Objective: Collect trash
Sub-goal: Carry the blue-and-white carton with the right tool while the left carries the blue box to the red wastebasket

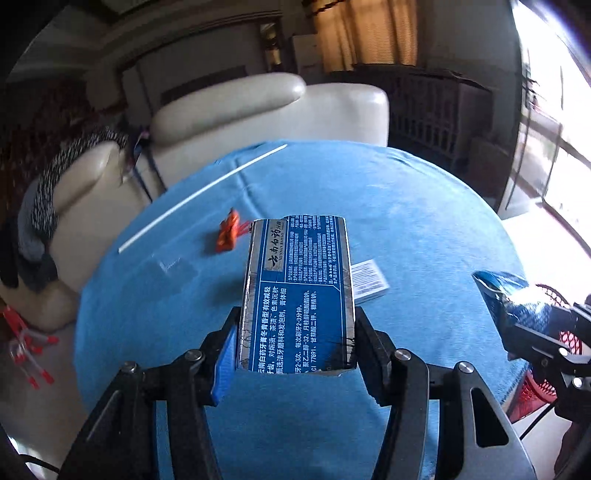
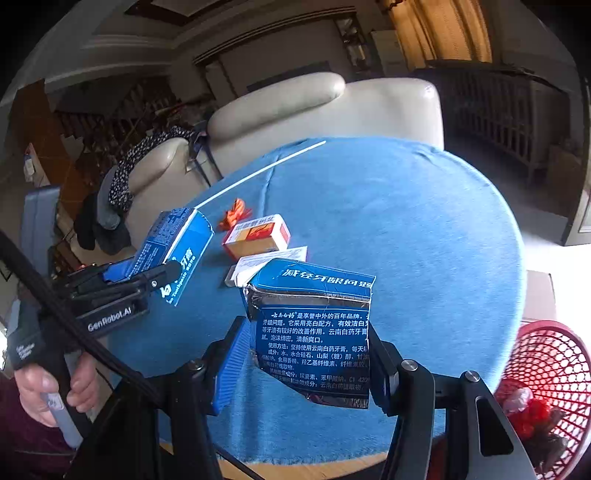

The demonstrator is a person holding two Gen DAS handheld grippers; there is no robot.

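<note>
While both torn halves of a blue cardboard toothpaste box are lifted clear of the table, each sits clamped in its own tool. The left gripper (image 1: 295, 343) has its jaws partly closed on the left box piece (image 1: 299, 291), pads pressing its two long sides, the printed face turned up. The right gripper (image 2: 306, 365) grips the right box piece (image 2: 314, 332) the same way, its silver lining showing along the torn edges.

Below them lies a blue towelling cloth (image 1: 406, 206) spread over a round table. On it rest a crumpled orange wrapper (image 1: 229, 232), a thin white straw (image 1: 199, 195) lying slantwise near the far left edge, a small red-and-white carton (image 2: 256, 236), and a flat white printed leaflet (image 2: 273, 256) just beside that carton. A red mesh plastic basket (image 2: 546, 391) stands off the table's right edge, low down, holding what may be red and clear scraps; they are too blurred to name.

A cream leather sofa (image 1: 266, 110) stands behind the table, with a speckled dark garment (image 2: 136, 166) draped over its arm. Yellow curtains (image 2: 443, 29) hang at the back. A person's hand (image 2: 48, 391) wraps the left tool's handle, partly cut off by the frame. Bright window glare washes out the right side.
</note>
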